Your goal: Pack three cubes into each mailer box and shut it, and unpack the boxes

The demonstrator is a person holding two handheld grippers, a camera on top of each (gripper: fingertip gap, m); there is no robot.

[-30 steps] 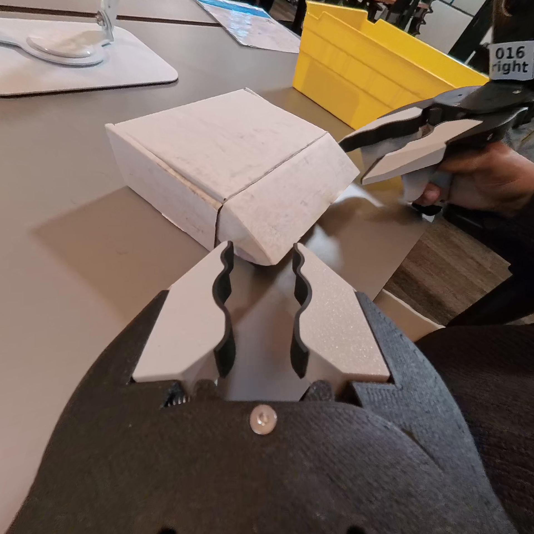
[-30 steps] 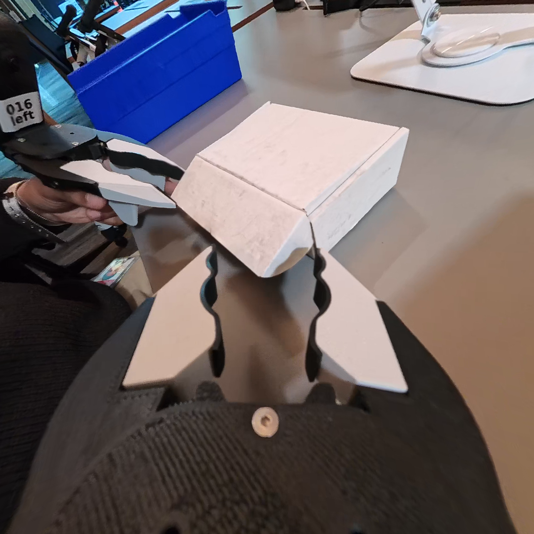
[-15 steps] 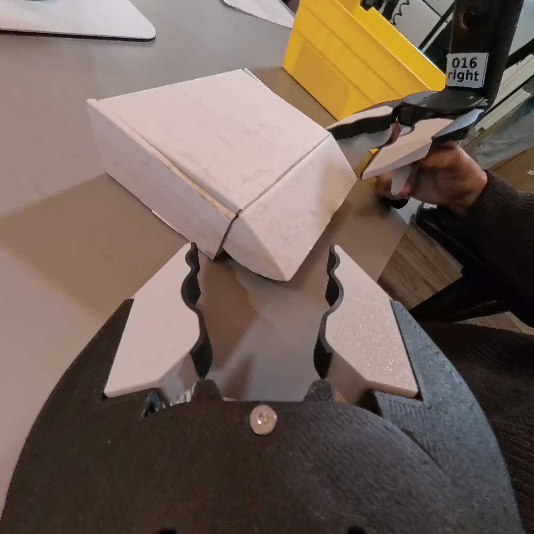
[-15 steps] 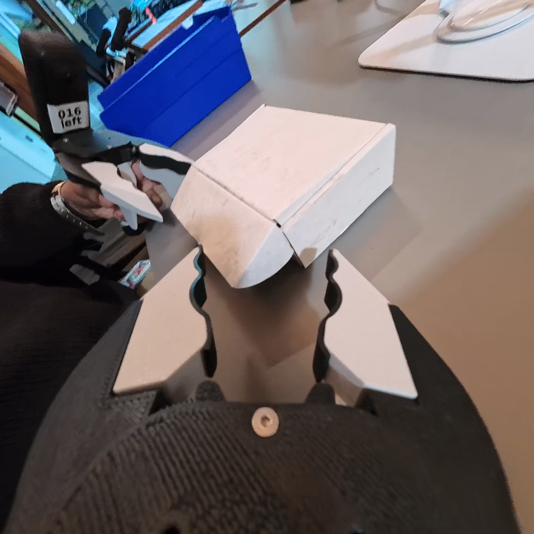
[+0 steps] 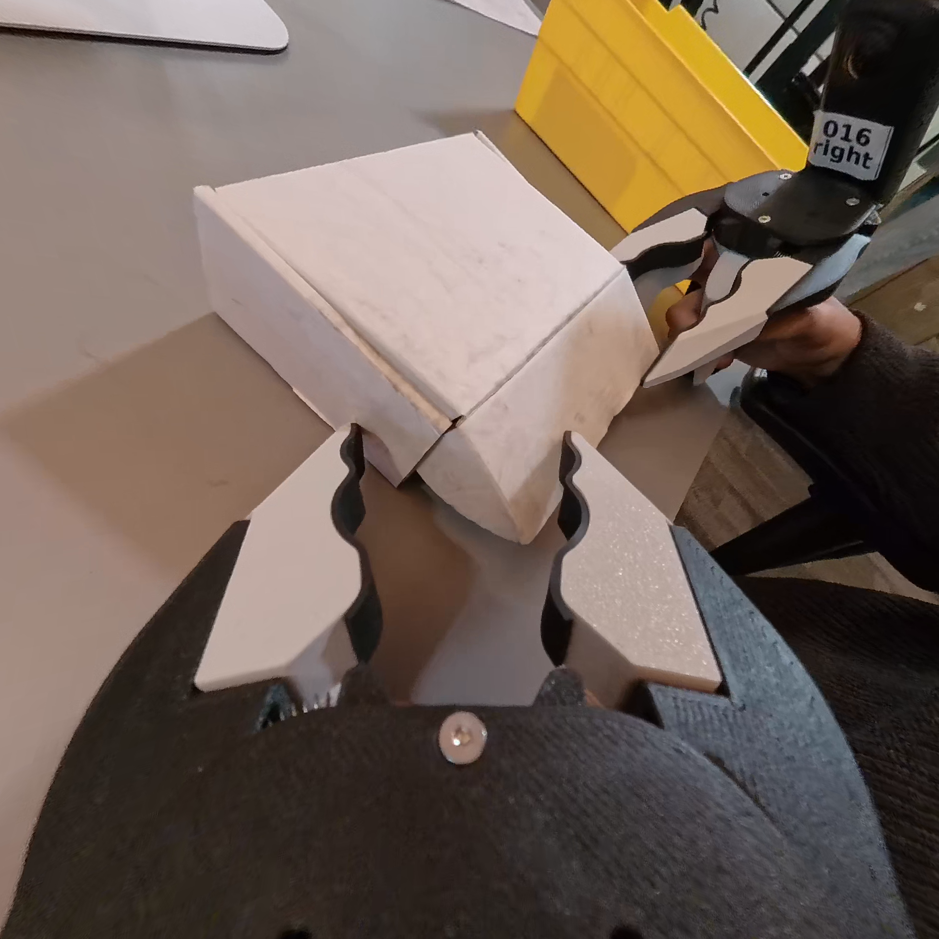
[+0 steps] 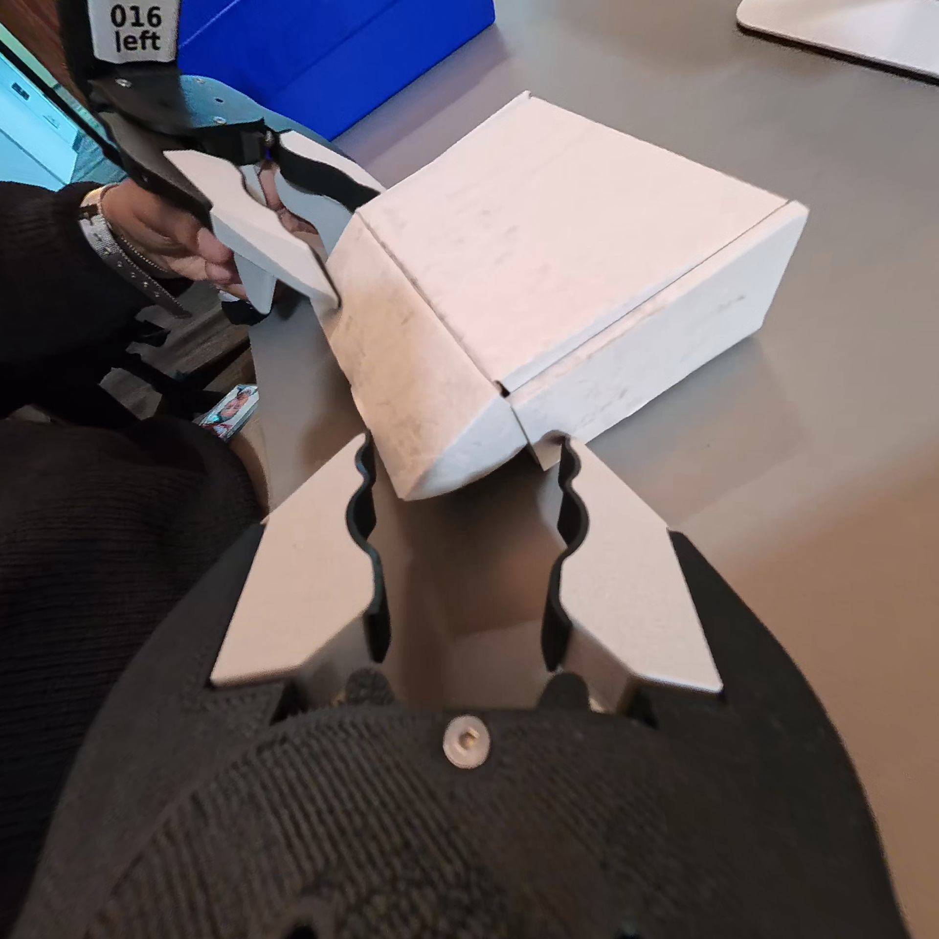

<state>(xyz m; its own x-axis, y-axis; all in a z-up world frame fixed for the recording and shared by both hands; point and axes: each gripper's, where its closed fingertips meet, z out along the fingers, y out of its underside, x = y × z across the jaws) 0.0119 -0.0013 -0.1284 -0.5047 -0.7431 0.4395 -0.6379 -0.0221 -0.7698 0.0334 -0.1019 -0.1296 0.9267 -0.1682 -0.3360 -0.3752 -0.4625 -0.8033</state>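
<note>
Mailer box (image 5: 427, 284) front flap between 2 spread grippers.

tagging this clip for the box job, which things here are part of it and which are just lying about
Part of the job:
- white mailer box, lid down, front flap sticking out untucked
- left gripper, fingers open at the box's near corner
- right gripper, fingers open at the other front corner

Lying about:
- yellow bin
- blue bin
- white flat base at the table's far edge

Yellow bin (image 5: 635, 117) sitting at the counter's (image 5: 127, 152) far right edge; blue bin (image 6: 325, 56) standing at its far left edge; white rounded pad (image 5: 152, 25) lying toward the far side.
</note>
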